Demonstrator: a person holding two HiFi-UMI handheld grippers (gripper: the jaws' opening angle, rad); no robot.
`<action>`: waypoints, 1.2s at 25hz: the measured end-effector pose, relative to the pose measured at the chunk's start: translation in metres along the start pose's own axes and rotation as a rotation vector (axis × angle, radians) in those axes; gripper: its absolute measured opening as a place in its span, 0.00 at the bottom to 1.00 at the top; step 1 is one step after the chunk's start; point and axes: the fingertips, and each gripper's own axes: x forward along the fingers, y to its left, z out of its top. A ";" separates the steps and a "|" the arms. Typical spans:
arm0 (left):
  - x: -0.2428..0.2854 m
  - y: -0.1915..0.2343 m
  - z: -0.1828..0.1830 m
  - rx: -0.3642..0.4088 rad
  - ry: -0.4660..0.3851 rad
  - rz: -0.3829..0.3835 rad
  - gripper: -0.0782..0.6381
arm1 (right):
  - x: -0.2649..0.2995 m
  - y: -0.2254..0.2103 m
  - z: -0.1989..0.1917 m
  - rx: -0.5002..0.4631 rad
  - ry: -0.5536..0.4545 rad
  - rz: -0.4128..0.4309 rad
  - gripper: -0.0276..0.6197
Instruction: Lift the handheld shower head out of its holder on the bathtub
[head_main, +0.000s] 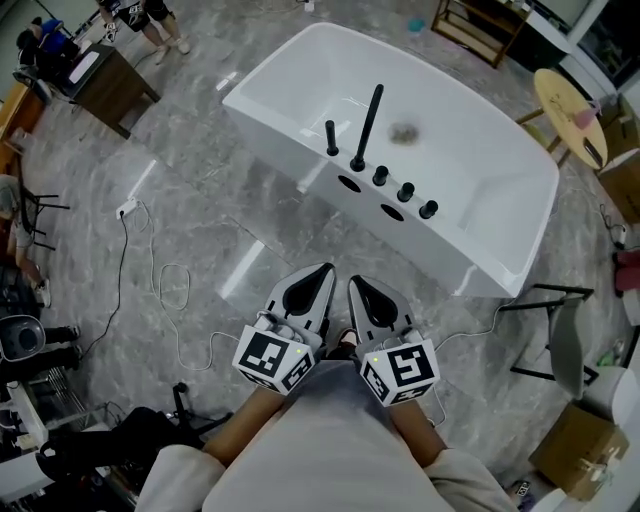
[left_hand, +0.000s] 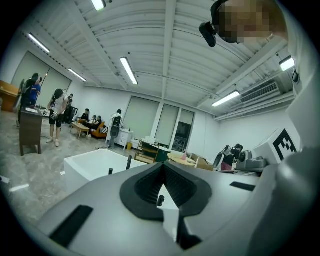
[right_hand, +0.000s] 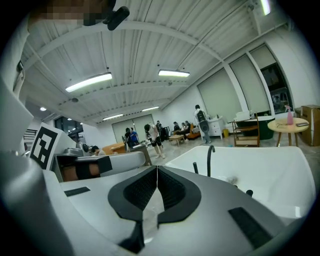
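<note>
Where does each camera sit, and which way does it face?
Head view: on the person's head, steeply down at the white glossy bathtub; forearms, left gripper, right gripper show.
Left gripper view: on that gripper, along its shut jaws toward the bathtub.
Right gripper view: likewise; the left gripper shows at left.
All three share the bathtub.

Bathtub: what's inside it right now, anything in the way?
The bathtub basin looks bare except a dark spot, probably the drain. The near inner wall below the black fittings is hidden by the rim.
</note>
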 end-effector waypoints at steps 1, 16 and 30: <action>0.004 0.009 0.004 -0.008 -0.005 -0.003 0.12 | 0.009 0.001 0.004 -0.007 0.002 0.000 0.07; 0.019 0.131 0.050 -0.024 -0.054 -0.075 0.12 | 0.130 0.032 0.044 -0.075 0.007 -0.075 0.07; 0.045 0.171 0.055 -0.041 -0.066 -0.099 0.12 | 0.167 0.013 0.061 -0.065 -0.027 -0.138 0.07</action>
